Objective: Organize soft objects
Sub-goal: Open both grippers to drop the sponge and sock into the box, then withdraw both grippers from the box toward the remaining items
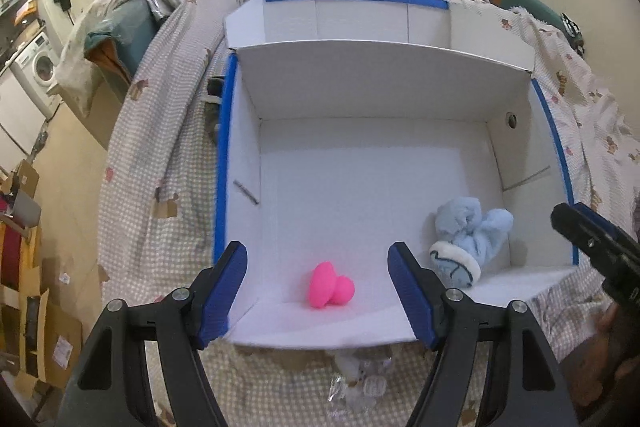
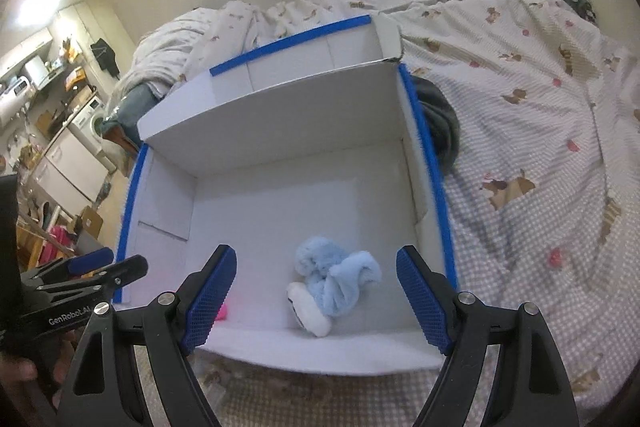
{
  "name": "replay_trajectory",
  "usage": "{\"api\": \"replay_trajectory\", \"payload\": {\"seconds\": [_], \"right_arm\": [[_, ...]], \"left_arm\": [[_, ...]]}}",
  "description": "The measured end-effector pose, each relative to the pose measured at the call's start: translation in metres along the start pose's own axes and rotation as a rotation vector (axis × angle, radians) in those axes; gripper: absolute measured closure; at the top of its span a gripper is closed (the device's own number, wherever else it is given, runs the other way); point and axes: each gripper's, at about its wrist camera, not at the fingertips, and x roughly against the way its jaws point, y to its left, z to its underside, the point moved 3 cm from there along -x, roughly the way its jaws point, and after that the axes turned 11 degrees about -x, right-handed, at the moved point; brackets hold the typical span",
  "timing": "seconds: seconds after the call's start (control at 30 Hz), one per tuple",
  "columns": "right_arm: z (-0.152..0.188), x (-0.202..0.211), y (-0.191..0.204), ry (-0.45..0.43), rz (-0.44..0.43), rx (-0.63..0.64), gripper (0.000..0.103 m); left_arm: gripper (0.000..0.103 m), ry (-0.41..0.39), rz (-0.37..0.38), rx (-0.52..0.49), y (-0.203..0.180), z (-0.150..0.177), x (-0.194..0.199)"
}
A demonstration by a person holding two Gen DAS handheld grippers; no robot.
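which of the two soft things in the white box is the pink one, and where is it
The small smooth pink squishy toy, lying near the box's front wall between the left gripper's open fingers. The other, a fluffy light-blue plush, lies to its right.

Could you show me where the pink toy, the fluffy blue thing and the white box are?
pink toy (image 1: 326, 285), left wrist view, on its larger rounded lobe.
fluffy blue thing (image 2: 334, 277), right wrist view, on its plush blue middle.
white box (image 1: 380, 67), left wrist view, on the raised far flap.
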Motion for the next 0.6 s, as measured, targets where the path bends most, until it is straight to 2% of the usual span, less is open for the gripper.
{"api": "replay_trajectory", "payload": {"seconds": [0.27,0.47,0.6], "right_arm": [[0.019,0.017,-0.001,0.016,-0.014,0.028,0.016],[0.036,0.016,0.0,0.072,-0.031,0.047,0.016],[0.043,0.014,-0.01,0.1,-0.024,0.014,0.016]], "left_arm": [[0.033,-0.039,-0.028,0.081,0.025,0.035,0.028],[0.033,0.003,-0.011,0.121,0.035,0.06,0.016],[0.033,0.04,0.016,0.149,0.04,0.067,0.006]]}}
